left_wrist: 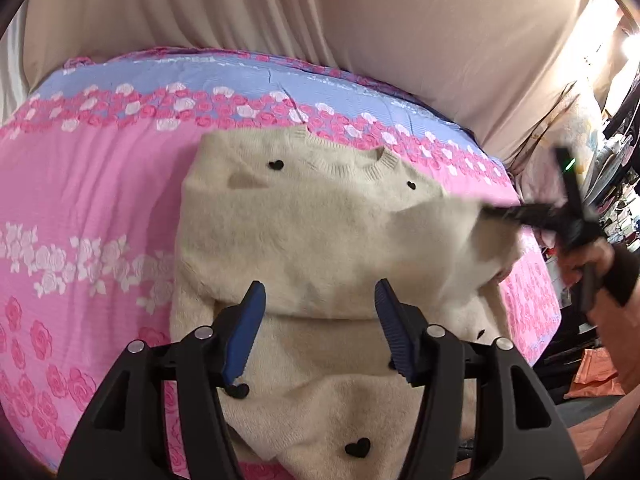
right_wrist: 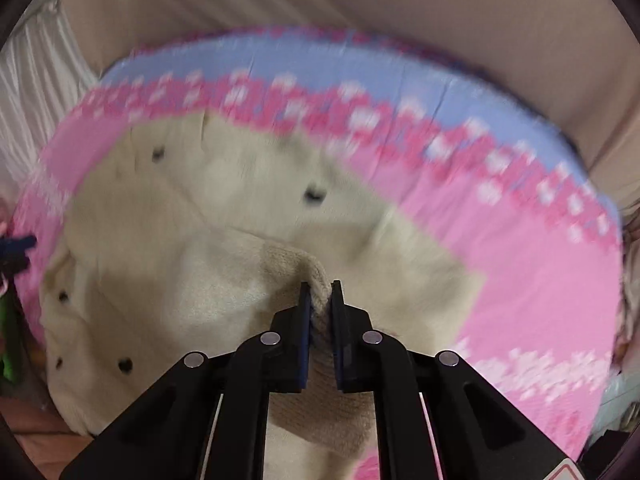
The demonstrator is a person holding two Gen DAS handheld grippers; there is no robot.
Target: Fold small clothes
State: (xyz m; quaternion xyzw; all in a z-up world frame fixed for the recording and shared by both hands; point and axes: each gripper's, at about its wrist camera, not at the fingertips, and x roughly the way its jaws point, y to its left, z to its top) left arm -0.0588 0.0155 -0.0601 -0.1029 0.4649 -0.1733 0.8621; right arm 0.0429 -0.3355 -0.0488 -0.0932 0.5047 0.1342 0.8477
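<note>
A cream fluffy sweater [left_wrist: 304, 232] with small black hearts lies flat on the pink flowered bedspread [left_wrist: 88, 184], its collar toward the far side. My left gripper [left_wrist: 320, 286] hovers open above the lower middle of the sweater, with nothing between its blue pads. In the right wrist view my right gripper [right_wrist: 320, 286] is shut on the ribbed cuff [right_wrist: 318, 294] of a sleeve, lifted over the sweater [right_wrist: 180, 208]. From the left wrist view that right gripper [left_wrist: 494, 213] shows blurred at the right, with the sleeve [left_wrist: 440, 236] hanging from it.
The bedspread has a blue band [left_wrist: 224, 76] along the far edge, with a beige curtain [left_wrist: 360, 12] behind. A person's hand [left_wrist: 580, 260] holds the right tool. Cluttered shelves [left_wrist: 616, 168] and an orange bag [left_wrist: 596, 376] sit off the bed's right side.
</note>
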